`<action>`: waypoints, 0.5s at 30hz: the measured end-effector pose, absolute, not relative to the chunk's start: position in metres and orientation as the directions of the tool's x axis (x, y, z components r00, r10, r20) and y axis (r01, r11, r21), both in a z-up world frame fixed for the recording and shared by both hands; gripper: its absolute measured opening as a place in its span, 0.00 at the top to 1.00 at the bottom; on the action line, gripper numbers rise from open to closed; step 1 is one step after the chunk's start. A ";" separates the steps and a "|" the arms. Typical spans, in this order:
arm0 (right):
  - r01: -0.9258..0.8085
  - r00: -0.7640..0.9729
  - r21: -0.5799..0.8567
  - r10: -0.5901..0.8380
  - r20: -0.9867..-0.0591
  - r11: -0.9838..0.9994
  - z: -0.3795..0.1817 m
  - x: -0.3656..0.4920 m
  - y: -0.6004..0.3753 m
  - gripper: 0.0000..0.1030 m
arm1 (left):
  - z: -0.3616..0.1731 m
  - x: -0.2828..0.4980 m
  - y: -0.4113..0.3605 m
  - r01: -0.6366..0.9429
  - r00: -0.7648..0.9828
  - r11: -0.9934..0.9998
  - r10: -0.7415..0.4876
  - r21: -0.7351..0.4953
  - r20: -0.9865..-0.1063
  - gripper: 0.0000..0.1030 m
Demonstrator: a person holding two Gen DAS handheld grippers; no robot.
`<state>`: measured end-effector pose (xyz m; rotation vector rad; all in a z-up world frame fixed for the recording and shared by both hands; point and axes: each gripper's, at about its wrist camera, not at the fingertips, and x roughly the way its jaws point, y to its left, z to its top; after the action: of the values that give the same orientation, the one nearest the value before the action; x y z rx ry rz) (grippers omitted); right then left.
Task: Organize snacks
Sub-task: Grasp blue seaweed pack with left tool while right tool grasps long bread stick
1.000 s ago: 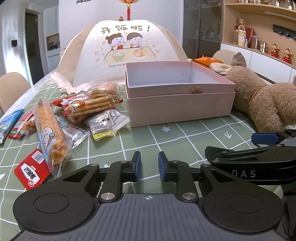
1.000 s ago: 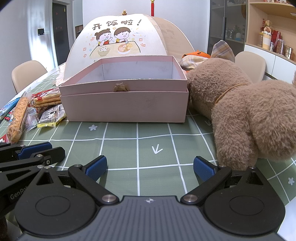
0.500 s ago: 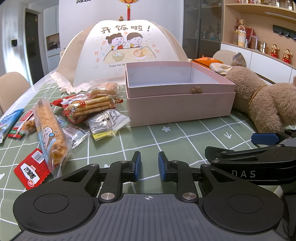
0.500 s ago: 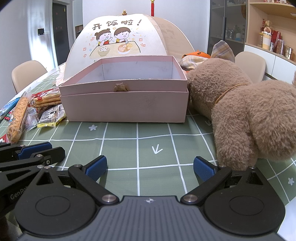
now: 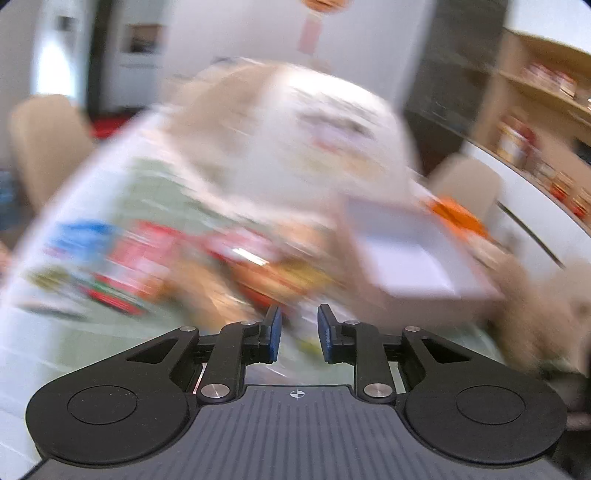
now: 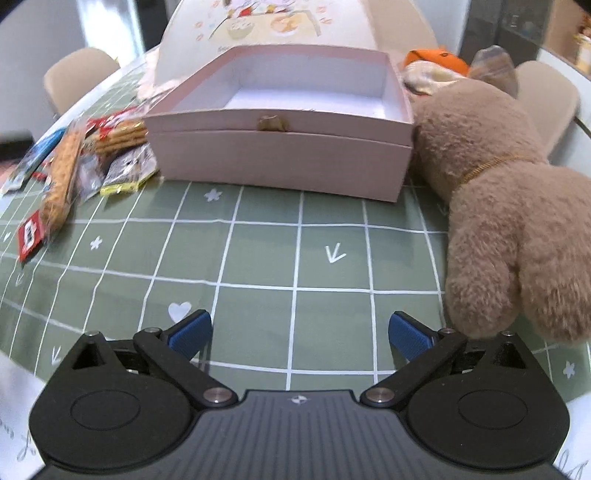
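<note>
A pink open box (image 6: 280,147) stands on the green checked tablecloth, empty inside. Several snack packets (image 6: 92,155) lie in a heap to its left; a long bag of fried sticks (image 6: 61,181) and a small red packet (image 6: 31,236) lie nearest. My right gripper (image 6: 299,332) is open wide and empty, raised above the cloth in front of the box. The left wrist view is heavily blurred: my left gripper (image 5: 298,334) has a narrow gap between its pads, nothing in it, above the snack heap (image 5: 229,266). The box shows at its right (image 5: 410,251).
A brown plush toy (image 6: 509,199) lies right of the box, close to my right gripper. A domed food cover (image 6: 266,26) stands behind the box. Chairs (image 6: 77,77) ring the table. Shelves (image 5: 535,110) line the right wall.
Both grippers have risen from the table. The left one has swung fast up and to the left over the snacks, blurring its view. The right one now looks down into the box.
</note>
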<state>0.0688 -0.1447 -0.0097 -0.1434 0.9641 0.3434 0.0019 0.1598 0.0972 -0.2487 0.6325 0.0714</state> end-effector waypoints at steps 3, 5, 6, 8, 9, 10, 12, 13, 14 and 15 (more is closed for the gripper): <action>-0.409 0.484 0.050 0.263 -0.835 0.911 0.002 0.070 -0.140 0.14 | 0.099 0.013 0.243 -0.383 0.775 0.906 0.209 -0.180 -0.596 0.76; -0.440 0.485 0.081 0.312 -0.817 0.894 0.018 0.066 -0.137 0.14 | 0.089 0.025 0.296 -0.493 0.735 0.850 0.294 -0.184 -0.611 0.76; -0.462 0.492 0.089 0.339 -0.802 0.882 0.029 0.062 -0.132 0.14 | 0.082 0.031 0.317 -0.524 0.718 0.830 0.309 -0.192 -0.624 0.76; -0.511 0.501 0.088 0.380 -0.778 0.855 0.047 0.058 -0.119 0.14 | 0.067 0.042 0.352 -0.569 0.687 0.796 0.322 -0.206 -0.651 0.76; -0.539 0.506 0.077 0.396 -0.767 0.839 0.056 0.058 -0.108 0.14 | 0.057 0.049 0.366 -0.586 0.669 0.785 0.329 -0.201 -0.666 0.76; -0.571 0.513 0.060 0.412 -0.753 0.819 0.064 0.057 -0.097 0.14 | 0.051 0.053 0.377 -0.603 0.650 0.775 0.342 -0.188 -0.678 0.76; -0.623 0.523 0.032 0.447 -0.726 0.782 0.074 0.054 -0.078 0.14 | 0.039 0.059 0.386 -0.607 0.640 0.776 0.351 -0.171 -0.684 0.76; -0.646 0.524 0.025 0.467 -0.712 0.763 0.077 0.053 -0.068 0.14 | 0.035 0.060 0.389 -0.589 0.651 0.789 0.337 -0.173 -0.680 0.76; -0.667 0.520 0.020 0.485 -0.703 0.745 0.079 0.055 -0.054 0.14 | 0.031 0.063 0.388 -0.568 0.657 0.806 0.325 -0.164 -0.680 0.76; -0.694 0.508 0.024 0.512 -0.693 0.720 0.080 0.057 -0.039 0.14 | 0.030 0.063 0.384 -0.536 0.659 0.833 0.313 -0.135 -0.684 0.76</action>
<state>0.0567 -0.0390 0.0803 -0.2721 0.7357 0.7378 0.0627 0.3840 0.0296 -0.3421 0.7012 0.4911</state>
